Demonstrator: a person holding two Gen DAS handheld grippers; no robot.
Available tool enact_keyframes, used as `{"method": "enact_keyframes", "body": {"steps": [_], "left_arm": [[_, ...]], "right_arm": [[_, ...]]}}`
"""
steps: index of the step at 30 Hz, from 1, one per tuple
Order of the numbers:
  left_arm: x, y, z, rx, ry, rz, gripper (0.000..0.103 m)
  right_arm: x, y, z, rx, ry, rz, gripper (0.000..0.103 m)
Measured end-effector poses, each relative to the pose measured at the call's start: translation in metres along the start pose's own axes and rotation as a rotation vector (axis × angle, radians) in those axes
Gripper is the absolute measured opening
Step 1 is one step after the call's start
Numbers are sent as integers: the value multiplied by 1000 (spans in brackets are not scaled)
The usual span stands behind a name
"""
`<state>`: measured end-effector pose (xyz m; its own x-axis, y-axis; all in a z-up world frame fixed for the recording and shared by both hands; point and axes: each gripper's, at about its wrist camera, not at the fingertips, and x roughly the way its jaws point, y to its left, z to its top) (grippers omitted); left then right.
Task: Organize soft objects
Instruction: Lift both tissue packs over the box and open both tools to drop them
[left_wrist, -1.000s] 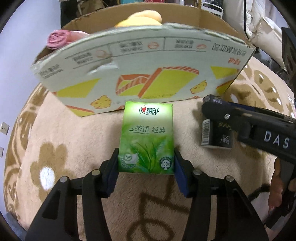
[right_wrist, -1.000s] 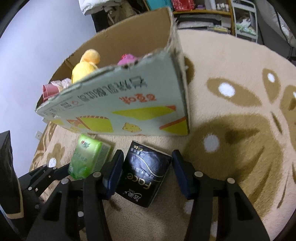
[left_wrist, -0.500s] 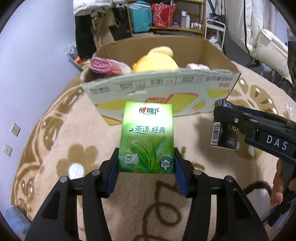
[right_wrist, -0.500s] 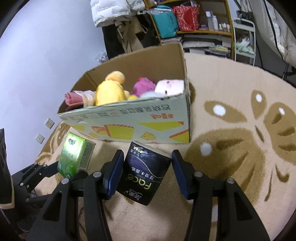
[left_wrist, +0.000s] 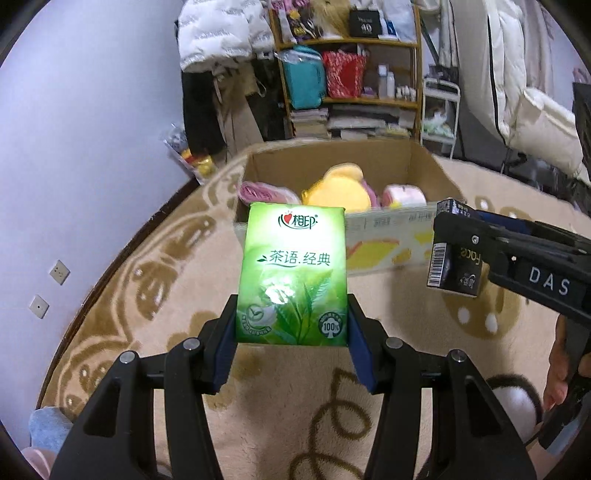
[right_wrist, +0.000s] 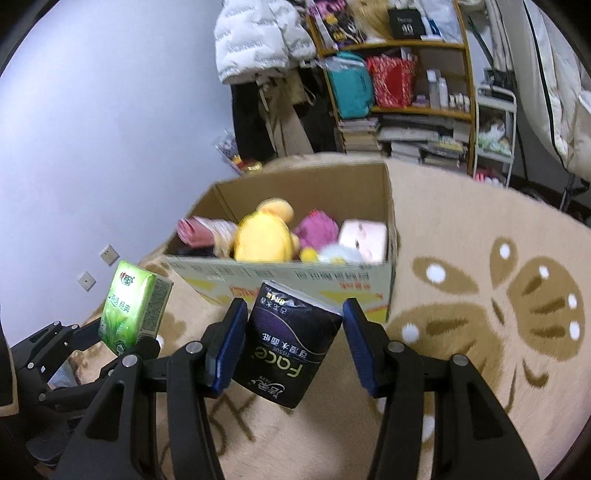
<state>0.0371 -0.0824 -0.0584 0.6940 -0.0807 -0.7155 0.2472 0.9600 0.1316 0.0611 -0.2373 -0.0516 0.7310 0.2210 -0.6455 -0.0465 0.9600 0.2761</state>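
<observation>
Your left claw clamps green tissue pack by lower side edges, held upright above rug, near side of cardboard box. Right claw grips black tissue pack, tilted, pads on its sides. Both packs light, soft, squashy, film wrap likely slippery: squeeze mid-sides, not corners. Count: two tissue packs, one box. Plush toys inside: yellow one, pink one, others blurred, exact count unclear.

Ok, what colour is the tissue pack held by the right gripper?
Black with white lettering: the black tissue pack shows best in the right wrist view.
</observation>
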Motion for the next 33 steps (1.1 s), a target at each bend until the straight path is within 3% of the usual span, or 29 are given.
{"method": "enact_keyframes", "body": {"steps": [6, 14, 33], "left_arm": [[-18, 8, 18, 9, -80, 51, 52], [-25, 15, 41, -1, -140, 54, 52], [29, 27, 96, -2, -177, 18, 52]], "right_arm": [[-18, 16, 21, -36, -63, 20, 56], [-17, 21, 38, -57, -90, 21, 56], [27, -2, 77, -68, -74, 3, 56]]}}
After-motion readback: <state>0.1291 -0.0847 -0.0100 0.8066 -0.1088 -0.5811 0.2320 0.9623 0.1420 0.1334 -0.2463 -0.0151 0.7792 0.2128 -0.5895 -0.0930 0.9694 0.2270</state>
